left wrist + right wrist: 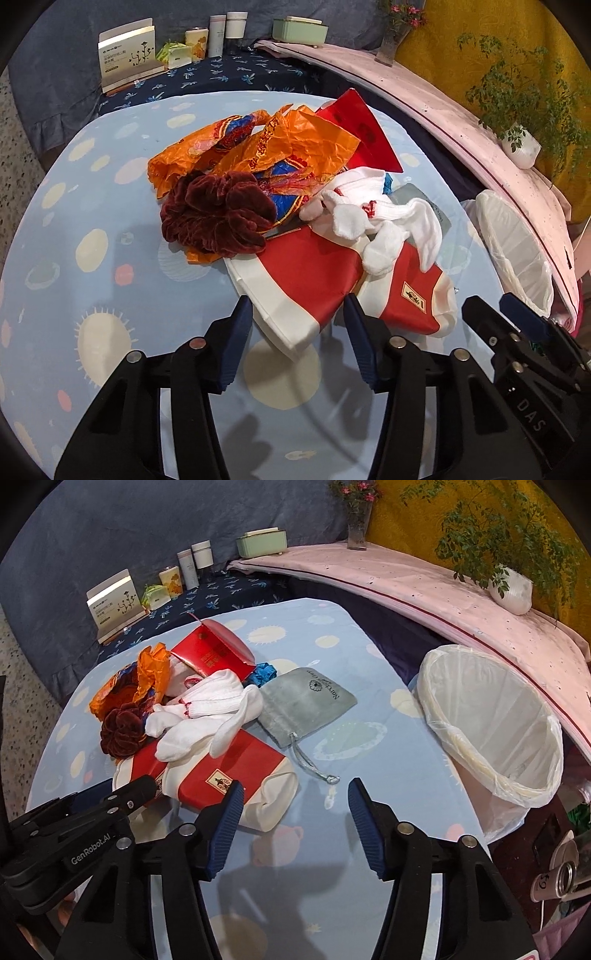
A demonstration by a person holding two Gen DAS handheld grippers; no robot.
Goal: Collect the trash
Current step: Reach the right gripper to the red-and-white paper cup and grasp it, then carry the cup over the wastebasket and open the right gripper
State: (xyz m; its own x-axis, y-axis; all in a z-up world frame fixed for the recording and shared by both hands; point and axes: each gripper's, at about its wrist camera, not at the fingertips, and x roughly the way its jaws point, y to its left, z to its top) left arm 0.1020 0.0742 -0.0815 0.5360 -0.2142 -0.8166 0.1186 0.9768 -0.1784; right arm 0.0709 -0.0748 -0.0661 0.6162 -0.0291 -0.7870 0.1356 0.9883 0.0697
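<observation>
A heap of trash lies on the spotted blue tablecloth [74, 258]: an orange plastic bag [258, 147], a dark red velvet scrunchie [218, 218], white gloves [380, 221], a red carton [365, 129] and a flat red-and-white bag [314, 273]. A grey drawstring pouch [306, 701] lies beside the heap. My left gripper [297, 325] is open, straddling the near corner of the red-and-white bag; its pads do not visibly press on it. My right gripper [295, 808] is open just right of that bag's white end [273, 801], over bare cloth.
A bin with a white liner [491, 731] stands open at the table's right edge. Behind it runs a pink ledge [406, 579] with a potted plant [511, 590] and a vase [358, 528]. Boxes and bottles [192, 568] line the back. Cans [561, 878] sit low right.
</observation>
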